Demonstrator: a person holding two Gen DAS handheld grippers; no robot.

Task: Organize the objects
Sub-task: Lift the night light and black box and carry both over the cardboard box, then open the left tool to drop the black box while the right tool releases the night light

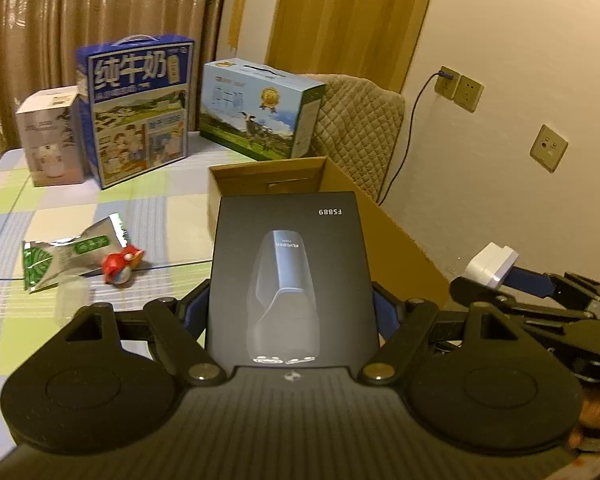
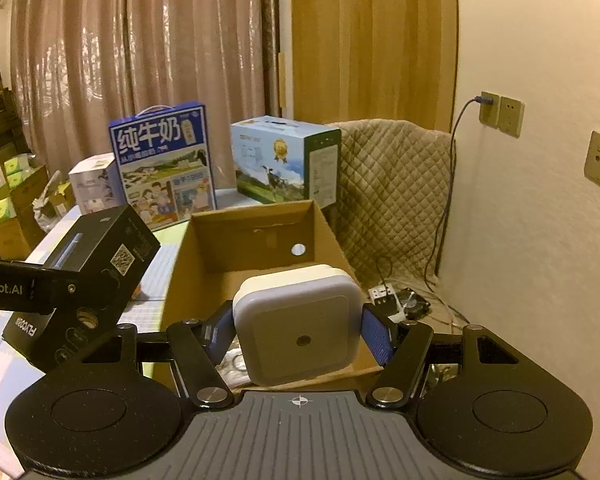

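Gripping the black shaver box (image 1: 288, 276), the left gripper (image 1: 290, 312) hovers beside the cardboard box (image 2: 256, 236); the right gripper (image 2: 298, 334), clamping the white adapter (image 2: 296, 328), sits directly before its open mouth, nearer.

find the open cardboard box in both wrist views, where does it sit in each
Left wrist: the cardboard box sits centre-right, mostly hidden behind the black box in the left gripper.
Right wrist: the cardboard box fills the centre, open top visible, behind the white case in the right gripper.
Shared landmark: the blue milk carton, behind the box, to its left.
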